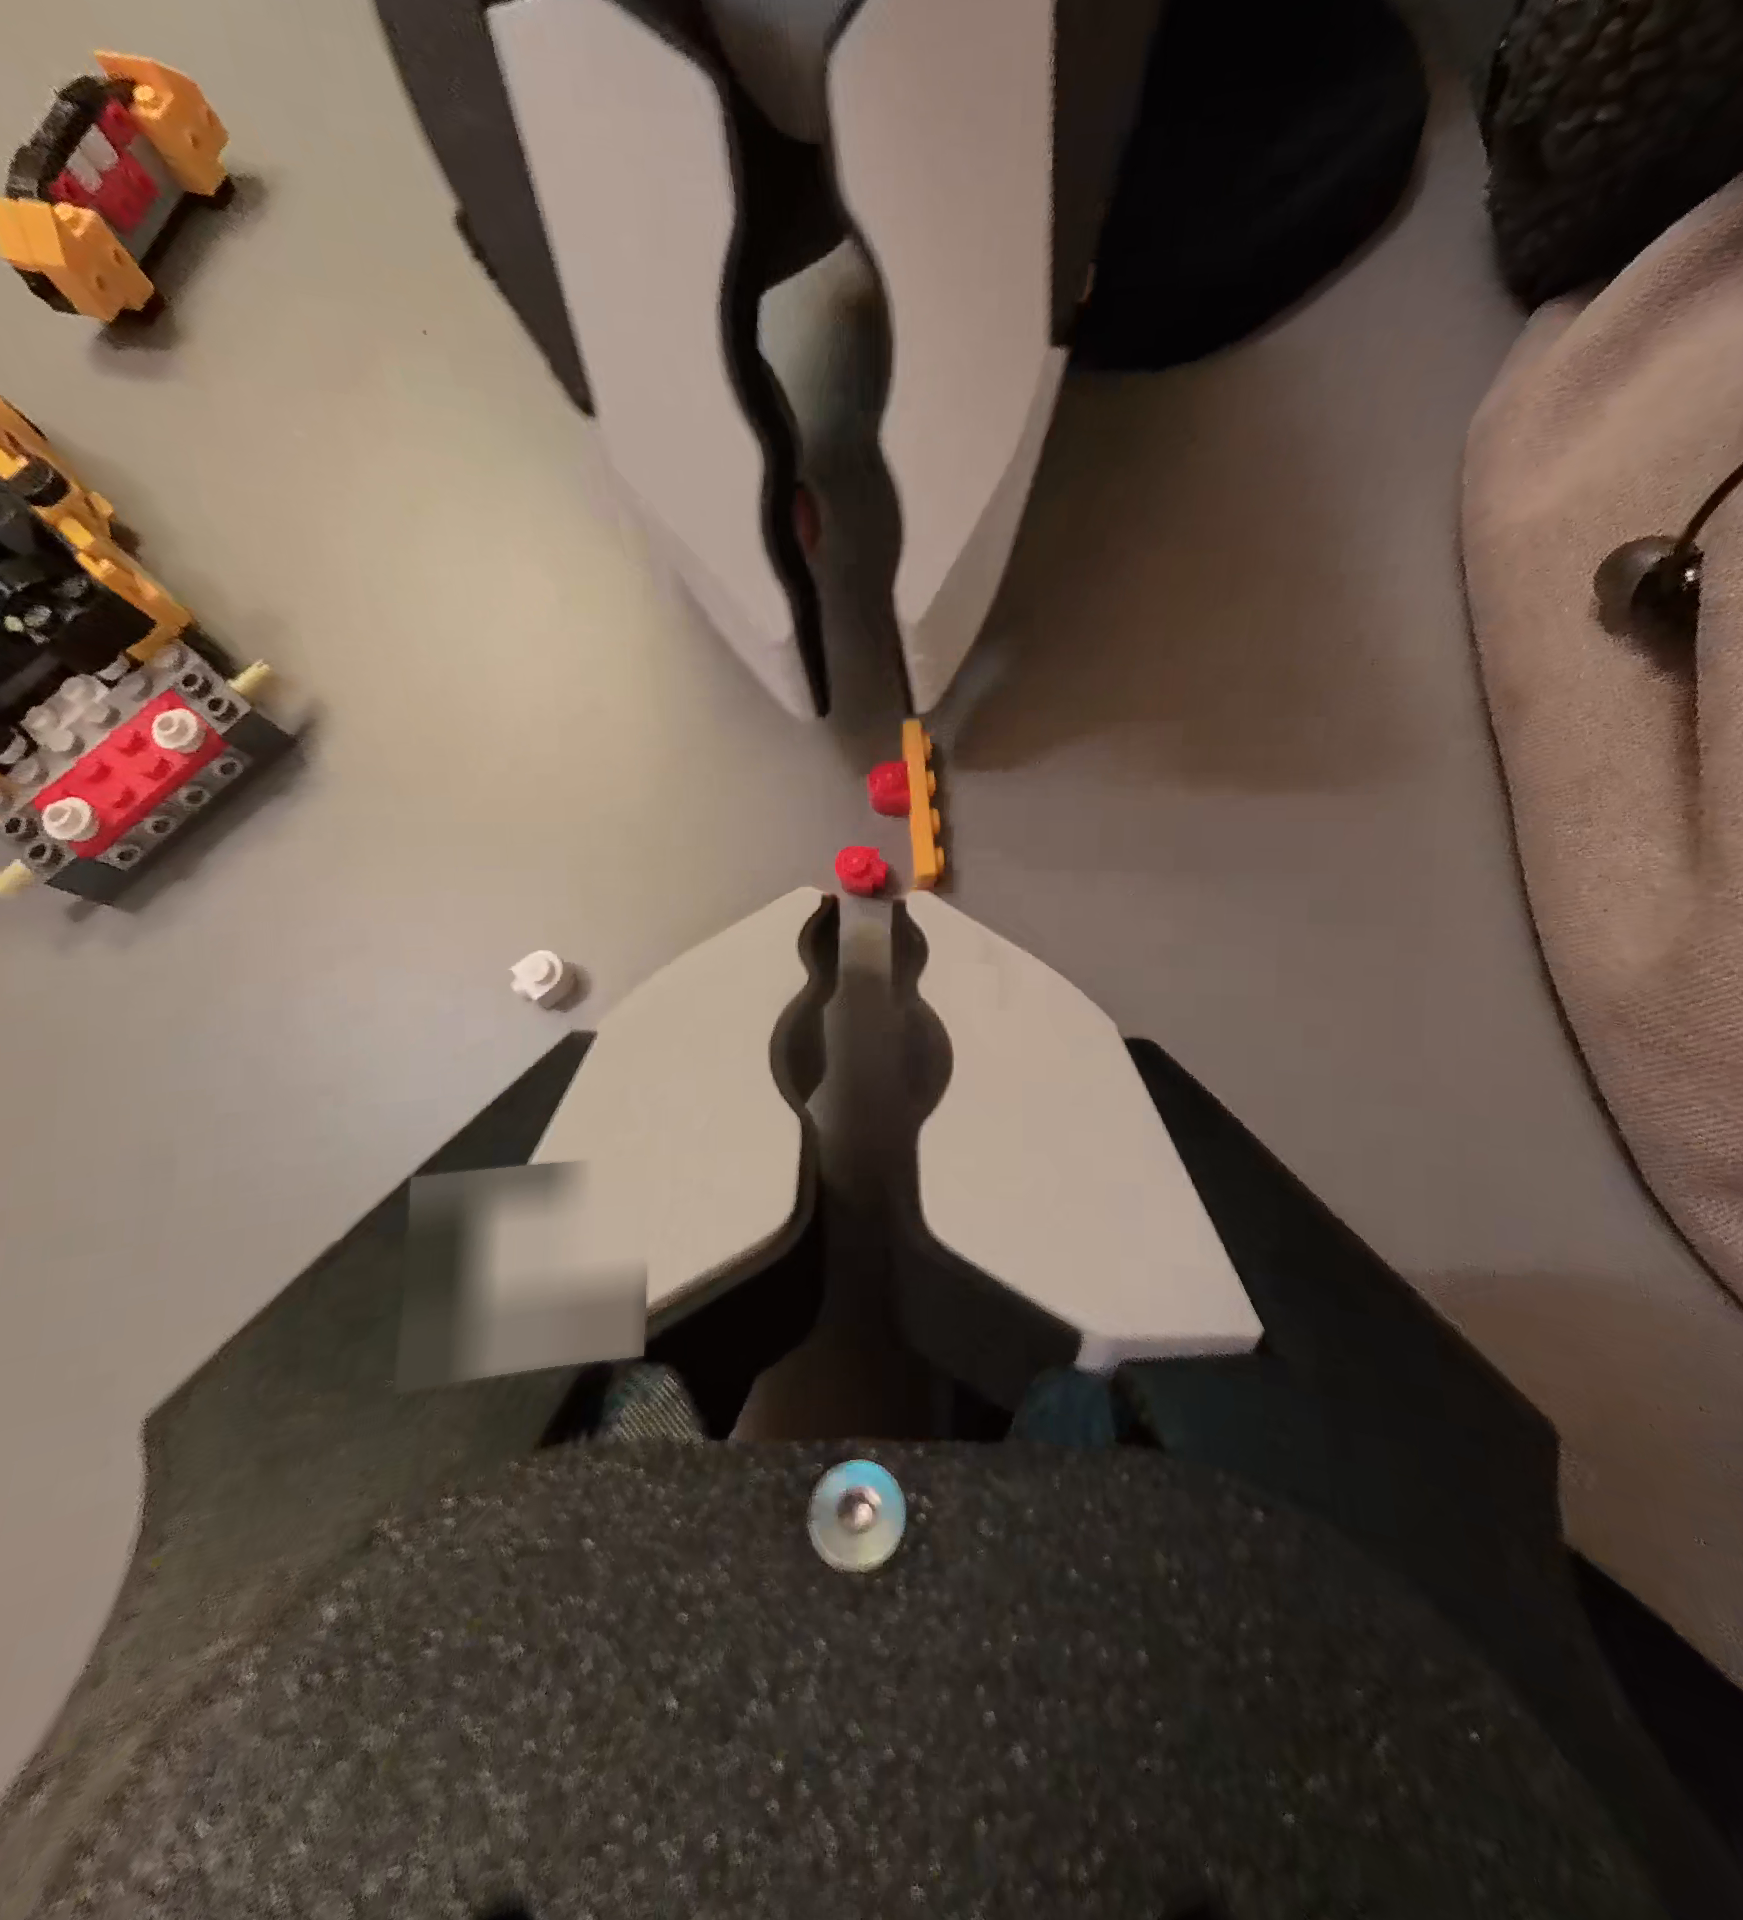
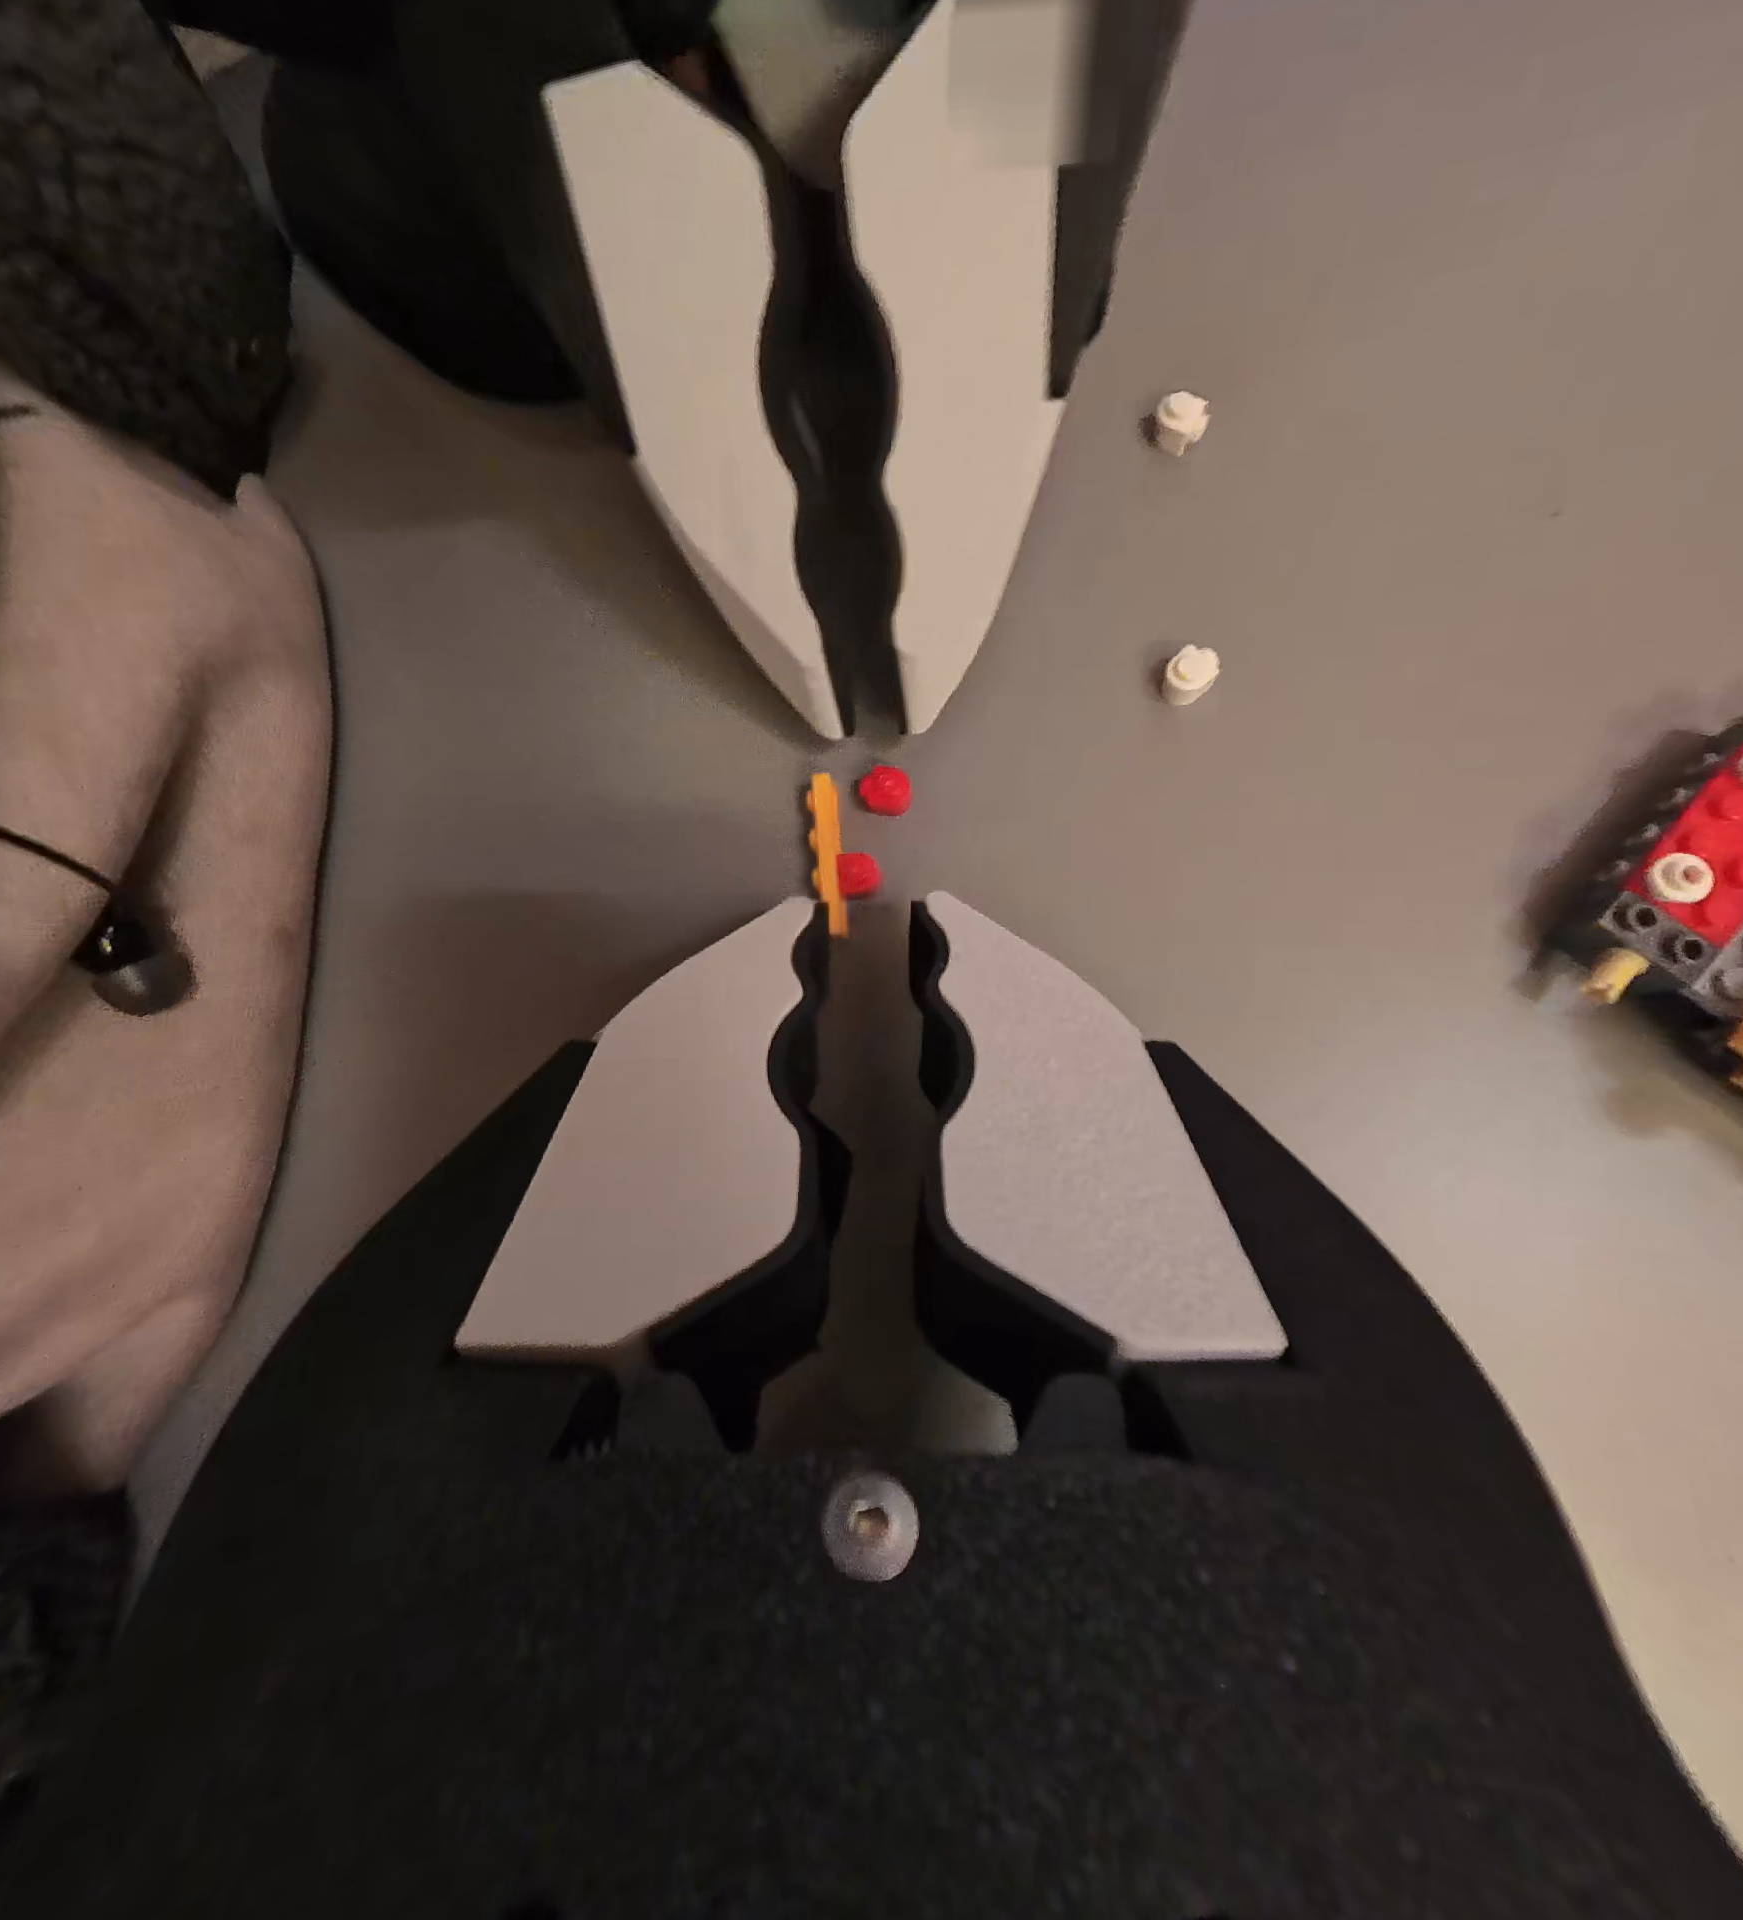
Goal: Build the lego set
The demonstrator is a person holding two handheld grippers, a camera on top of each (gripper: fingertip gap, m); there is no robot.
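A thin orange plate stands on edge on the grey table, with a red round stud stuck to its side. It also shows in the right wrist view with that stud. A second red stud lies loose just ahead of my left gripper, whose fingers stand a narrow gap apart and hold nothing. My right gripper faces it from the other side, slightly open. The plate's near end touches the inner side of its left fingertip and is not pinched.
A partly built yellow, black and red vehicle sits left, also in the right wrist view. A small orange and red sub-build lies beyond it. Loose white studs lie nearby. A person's beige garment borders the table. My hands' fingertips stand some 4 cm from each other.
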